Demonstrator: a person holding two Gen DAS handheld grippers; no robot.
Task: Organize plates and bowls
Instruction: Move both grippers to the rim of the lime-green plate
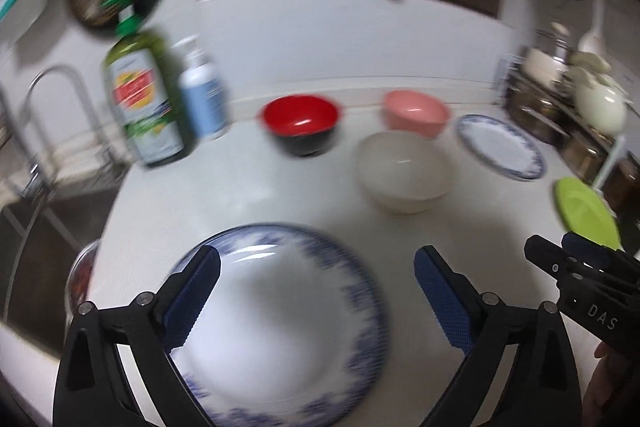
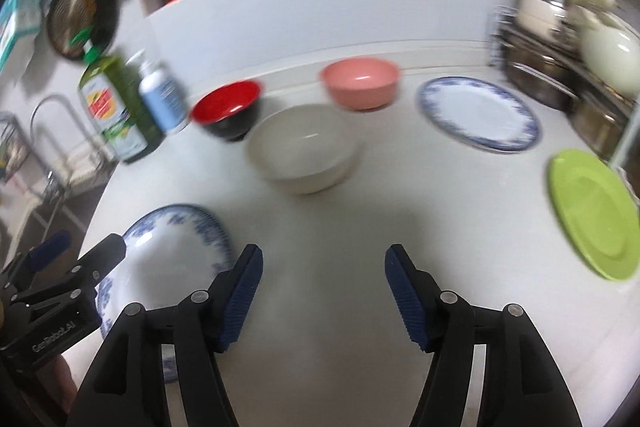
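Blue-rimmed plate (image 1: 280, 323) under open left claw (image 1: 316, 275).

green bottle (image 1: 142, 99) | pump bottle (image 1: 202, 95) beside it | faucet (image 1: 56, 99) | kettle (image 1: 600, 103)

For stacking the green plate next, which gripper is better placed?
Probably the right gripper: open and empty, with the flat lime-green plate lying on its right side. The left gripper, also open, hangs over the blue-rimmed white deep plate, farther away.

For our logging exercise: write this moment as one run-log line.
left gripper: open, empty, above blue-rimmed deep plate | right gripper: open, empty | bowls: red, white, pink, unstacked
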